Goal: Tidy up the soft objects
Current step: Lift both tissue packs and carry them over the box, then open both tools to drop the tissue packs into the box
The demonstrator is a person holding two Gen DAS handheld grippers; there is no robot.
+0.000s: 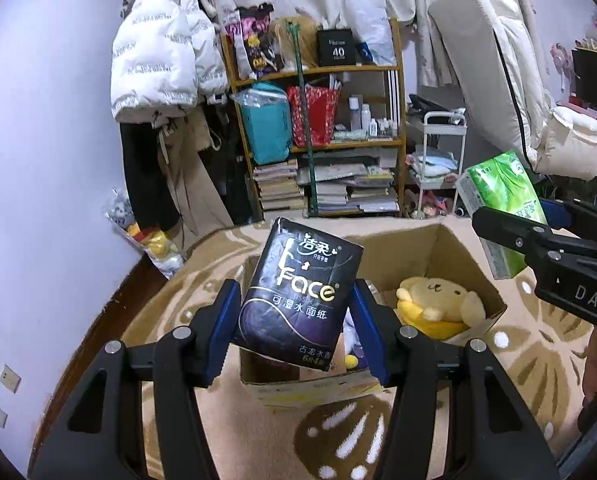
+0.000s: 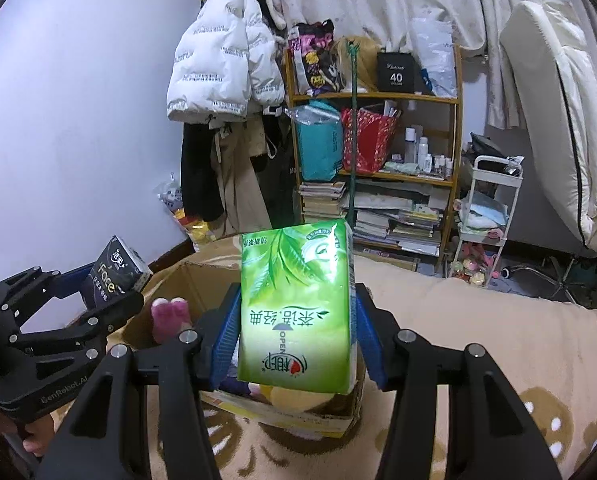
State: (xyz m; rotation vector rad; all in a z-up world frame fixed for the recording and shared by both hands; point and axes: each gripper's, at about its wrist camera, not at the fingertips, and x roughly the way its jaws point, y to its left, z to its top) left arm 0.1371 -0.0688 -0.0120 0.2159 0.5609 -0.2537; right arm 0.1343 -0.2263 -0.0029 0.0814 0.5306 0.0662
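Left gripper (image 1: 294, 320), blue ribbed pads pressed on a glossy black tissue pack (image 1: 298, 296), holds it tilted above an open cardboard box (image 1: 450, 248). Right gripper (image 2: 296, 330) clamps a slick green tissue pack (image 2: 298, 304), upright over the same box. Inside lie a yellow plush dog (image 1: 438, 304) and a pink plush (image 2: 170, 318). The box rests on a fuzzy beige patterned blanket (image 2: 498, 340); a cluttered wooden shelf (image 1: 398, 120) stands behind.
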